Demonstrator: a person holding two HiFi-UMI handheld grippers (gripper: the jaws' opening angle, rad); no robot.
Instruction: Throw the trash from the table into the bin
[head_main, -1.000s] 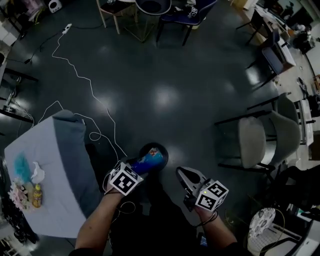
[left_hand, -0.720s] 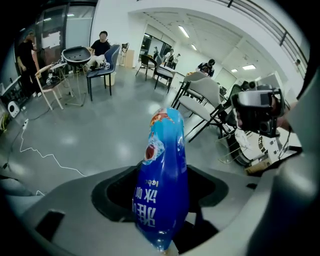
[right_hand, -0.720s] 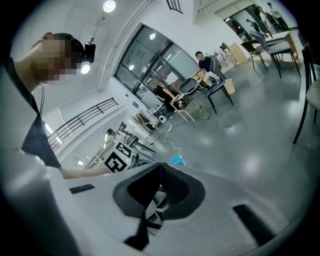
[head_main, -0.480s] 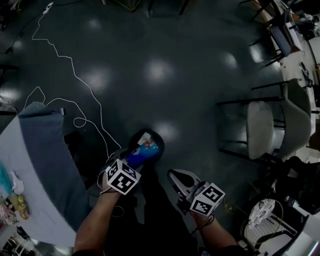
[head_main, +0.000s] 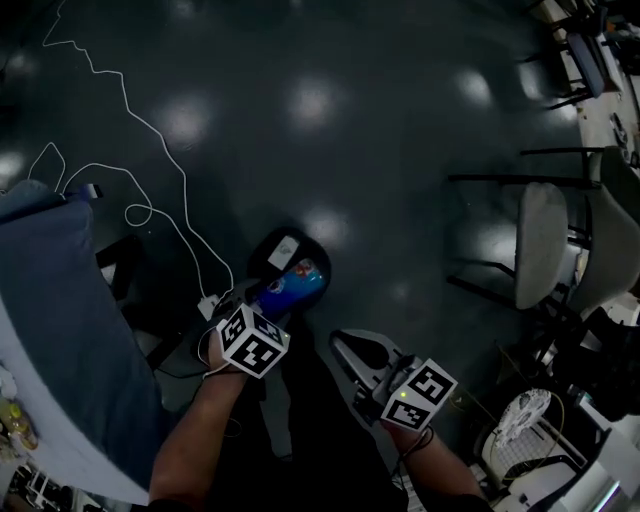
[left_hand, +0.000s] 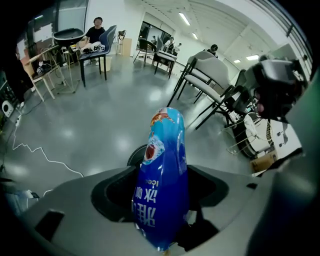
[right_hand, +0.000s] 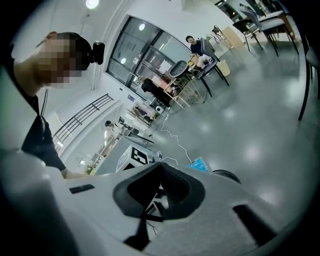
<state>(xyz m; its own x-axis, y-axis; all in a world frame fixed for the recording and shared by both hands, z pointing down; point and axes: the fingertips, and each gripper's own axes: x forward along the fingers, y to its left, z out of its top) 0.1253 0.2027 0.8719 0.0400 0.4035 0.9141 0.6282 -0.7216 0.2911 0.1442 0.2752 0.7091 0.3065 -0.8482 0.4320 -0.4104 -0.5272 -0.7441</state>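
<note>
Fingers of the left gripper (head_main: 270, 303) pinch the bag (left_hand: 165, 165), long axis aimed down at the bin (head_main: 318, 252), seemingly just beneath; right gripper (head_main: 348, 350), pressed together and empty, is farther

Looks like a large open-plan office or lab hall. Polished grey floor (head_main: 380, 120) all round the bin (head_main: 318, 250), mirroring rows of ceiling strip lights (left_hand: 185, 19). To the right of the bin, pale shell chairs (head_main: 545, 245) on thin black legs. To its left, a cloth-draped counter (head_main: 50, 300). Up-left of it, a white cable (head_main: 150, 130) trailing loose across the floor. Farther off beyond the bin, desks (left_hand: 162, 56) ringed with chairs, seated people (left_hand: 95, 32) and glass partition walls (right_hand: 145, 50).
</note>
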